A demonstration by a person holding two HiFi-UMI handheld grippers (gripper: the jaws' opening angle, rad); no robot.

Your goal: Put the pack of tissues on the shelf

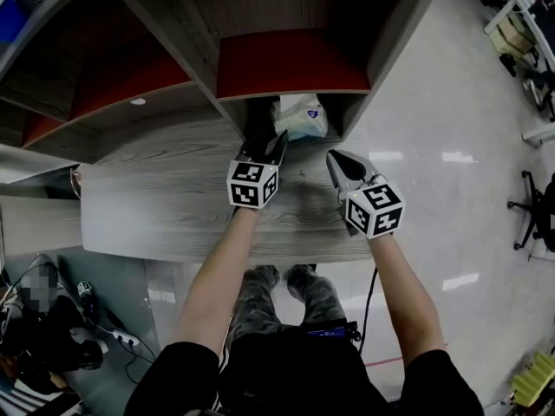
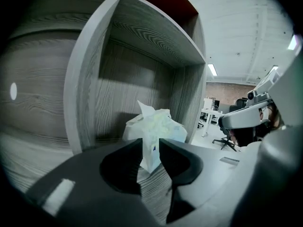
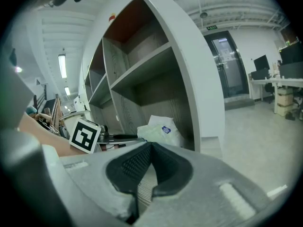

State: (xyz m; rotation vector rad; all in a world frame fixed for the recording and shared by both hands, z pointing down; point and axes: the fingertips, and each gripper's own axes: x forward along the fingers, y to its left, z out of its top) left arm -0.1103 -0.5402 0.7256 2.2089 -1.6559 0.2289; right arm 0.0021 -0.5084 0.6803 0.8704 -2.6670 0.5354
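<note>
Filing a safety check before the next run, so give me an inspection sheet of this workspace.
Surface: wood-grain tabletop, bare in front of the shelf.
Job's things: pack of tissues stands in a lower shelf compartment.
Clutter: nothing seen on the tabletop.
Grippers: left hand-held gripper open, jaws apart at the pack; right hand-held gripper shut, empty.
Cables: one cable hangs by the right forearm; power strip on the floor.
Surroundings: office chair at right.

Ceiling strip lights (image 3: 62, 65) give me even, bright light (their reflections glare off the glossy floor (image 1: 434, 102) in the head view). Both gripper views bow strongly and darken toward the edges, and a soft shadow lies inside the shelf (image 2: 137, 79).
</note>
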